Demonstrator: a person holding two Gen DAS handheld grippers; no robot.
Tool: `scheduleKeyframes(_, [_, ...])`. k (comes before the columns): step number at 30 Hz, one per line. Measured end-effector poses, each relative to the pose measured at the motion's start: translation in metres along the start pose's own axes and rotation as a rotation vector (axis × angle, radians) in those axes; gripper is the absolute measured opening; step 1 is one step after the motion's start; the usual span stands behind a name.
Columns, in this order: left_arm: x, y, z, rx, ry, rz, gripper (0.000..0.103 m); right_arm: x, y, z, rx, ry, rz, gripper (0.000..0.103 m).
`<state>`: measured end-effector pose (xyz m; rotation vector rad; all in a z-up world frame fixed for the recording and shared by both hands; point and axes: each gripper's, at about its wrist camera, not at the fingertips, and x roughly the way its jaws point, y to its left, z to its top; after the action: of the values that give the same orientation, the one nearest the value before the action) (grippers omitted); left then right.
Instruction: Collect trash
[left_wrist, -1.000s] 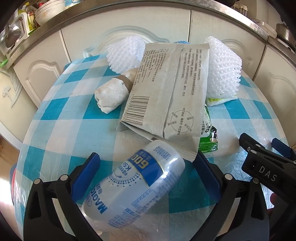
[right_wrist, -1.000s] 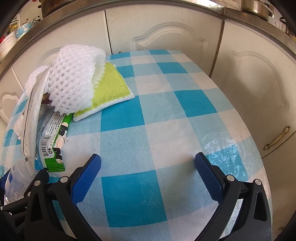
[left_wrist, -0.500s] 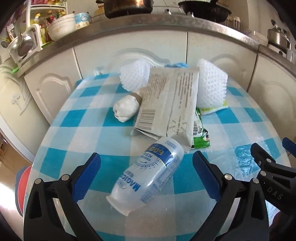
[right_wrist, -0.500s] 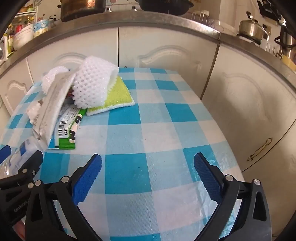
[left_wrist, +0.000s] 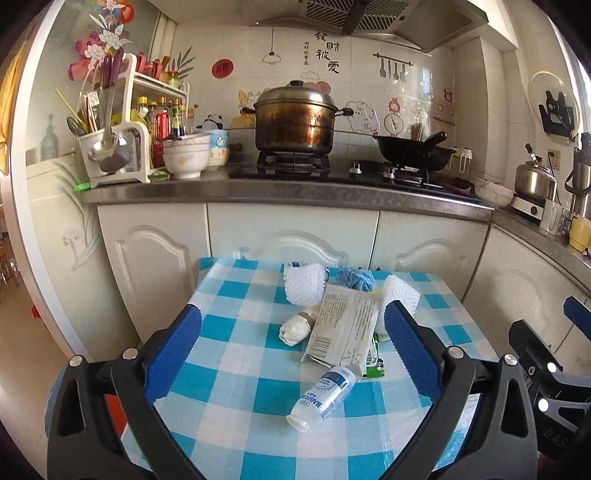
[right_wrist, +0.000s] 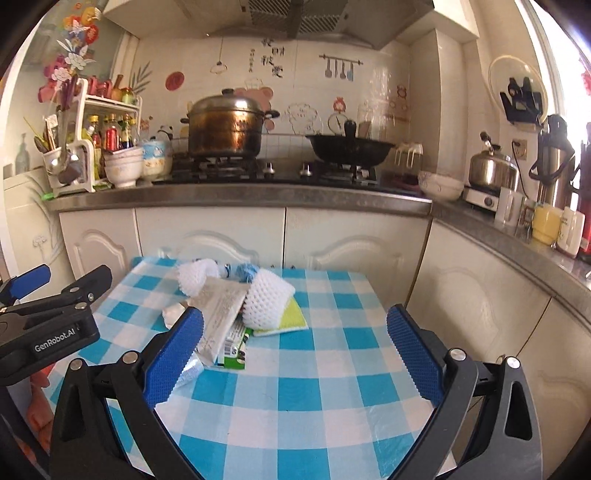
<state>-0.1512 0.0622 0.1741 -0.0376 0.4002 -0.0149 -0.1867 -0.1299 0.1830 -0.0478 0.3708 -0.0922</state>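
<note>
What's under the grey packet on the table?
A green wrapper pokes out from under the grey packet, whose near edge overlaps the bottle. Anything else beneath it is hidden.

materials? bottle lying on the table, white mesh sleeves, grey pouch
Bottle: probably clear plastic, glossy; see-through body, blue printed label.
Mesh sleeves: looks like white foam netting, matte; open puffy lattice.
Grey pouch: paper or matte film, cannot tell which; flat, creased, barcode printed.
</note>
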Motion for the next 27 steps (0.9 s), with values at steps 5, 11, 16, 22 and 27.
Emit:
scheduleKeyframes(5, [-0.031, 0.007, 0.014, 0.007, -0.035, 0.035, 0.1, -0.036, 0.0, 0.015, 0.037, -0.089, 0.007, 0.098])
scheduleKeyframes(11, [-0.053, 0.018, 0.024, -0.005, -0.071, 0.038, 0.1, -0.066, 0.002, 0.029, 0.047, -0.171, 0.018, 0.098])
scheduleKeyframes(16, [-0.068, 0.025, 0.026, -0.016, -0.109, 0.06, 0.1, -0.079, 0.007, 0.032, 0.041, -0.189, 0.018, 0.098])
scheduleKeyframes(22, [-0.078, 0.034, 0.028, -0.036, -0.133, 0.08, 0.1, -0.084, 0.015, 0.031, 0.029, -0.191, 0.023, 0.098])
scheduleKeyframes(27, [-0.084, 0.039, 0.027, -0.04, -0.145, 0.093, 0.1, -0.088, 0.018, 0.031, 0.023, -0.202, 0.031, 0.098])
